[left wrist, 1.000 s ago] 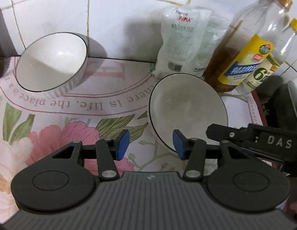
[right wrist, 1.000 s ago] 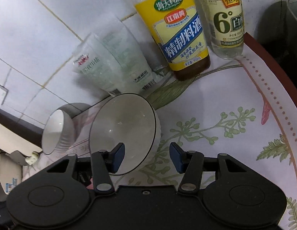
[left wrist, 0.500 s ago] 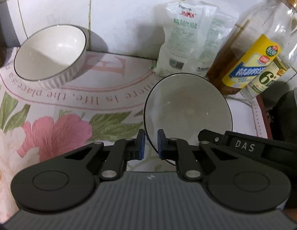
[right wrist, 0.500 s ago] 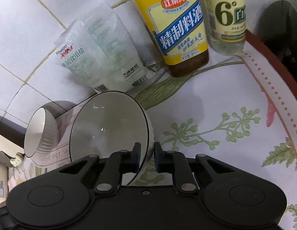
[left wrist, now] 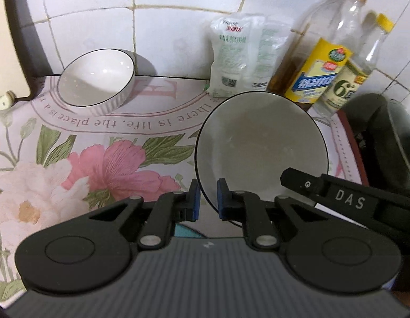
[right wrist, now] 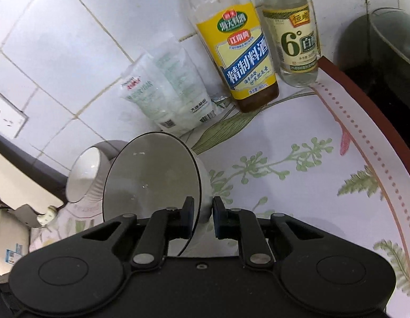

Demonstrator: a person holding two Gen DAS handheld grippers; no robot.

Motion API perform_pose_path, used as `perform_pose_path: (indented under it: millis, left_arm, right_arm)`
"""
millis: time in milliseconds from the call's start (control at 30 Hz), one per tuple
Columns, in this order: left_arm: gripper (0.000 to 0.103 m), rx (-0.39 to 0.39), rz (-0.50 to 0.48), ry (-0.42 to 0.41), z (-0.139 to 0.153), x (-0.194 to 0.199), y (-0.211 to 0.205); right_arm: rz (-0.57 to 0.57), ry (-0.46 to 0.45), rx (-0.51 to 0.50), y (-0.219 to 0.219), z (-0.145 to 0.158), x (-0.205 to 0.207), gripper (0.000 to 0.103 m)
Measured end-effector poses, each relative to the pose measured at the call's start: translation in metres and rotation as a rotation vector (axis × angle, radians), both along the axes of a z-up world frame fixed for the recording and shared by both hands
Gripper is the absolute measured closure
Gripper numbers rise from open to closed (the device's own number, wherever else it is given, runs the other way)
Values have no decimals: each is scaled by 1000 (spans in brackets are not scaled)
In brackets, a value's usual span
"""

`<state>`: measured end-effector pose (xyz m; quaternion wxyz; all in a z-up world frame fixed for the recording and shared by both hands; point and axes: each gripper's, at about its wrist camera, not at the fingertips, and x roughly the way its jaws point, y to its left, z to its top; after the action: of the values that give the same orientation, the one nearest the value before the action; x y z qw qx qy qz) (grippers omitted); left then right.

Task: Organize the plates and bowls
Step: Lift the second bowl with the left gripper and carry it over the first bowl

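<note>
Bowl (left wrist: 260, 145) with a dark rim, pinched at its near edge by both the left gripper (left wrist: 207, 201) and the right gripper (right wrist: 202, 217), each clamped narrowly on the rim, sits tilted above the floral tablecloth (left wrist: 112, 164). A second bowl (left wrist: 96, 79) rests beyond it to the left, beside the tiled wall (left wrist: 165, 26).

Home kitchen: white tiled wall (left wrist: 93, 21), 2 condiment bottles (right wrist: 242, 53), floral tablecloth (left wrist: 104, 164), white bowls (left wrist: 97, 79).
</note>
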<state>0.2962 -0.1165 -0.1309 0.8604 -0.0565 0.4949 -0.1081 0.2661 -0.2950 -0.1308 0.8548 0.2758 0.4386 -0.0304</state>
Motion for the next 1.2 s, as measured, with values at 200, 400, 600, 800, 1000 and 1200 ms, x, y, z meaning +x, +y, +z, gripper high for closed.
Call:
perform_pose_path:
  millis: [200, 400, 600, 800, 1000, 1200]
  left_arm:
    - [91, -12, -44, -28, 27, -30, 5]
    - [91, -14, -81, -43, 53, -63, 6]
    - [91, -16, -138, -52, 71, -91, 7]
    - [90, -35, -157, -55, 77, -113, 3]
    - [90, -53, -187, -32, 73, -126, -8]
    - [91, -38, -227, -17, 61, -139, -27]
  right_arm:
    - [10, -26, -2, 0, 28, -29, 85]
    - [28, -69, -29, 0, 53, -62, 85]
    - [35, -90, -33, -2, 69, -94, 84]
    - [29, -97, -29, -9, 77, -118, 84]
    - [7, -72, -4, -22, 73, -138, 84]
    - [-21, -70, 14, -37, 60, -160, 84]
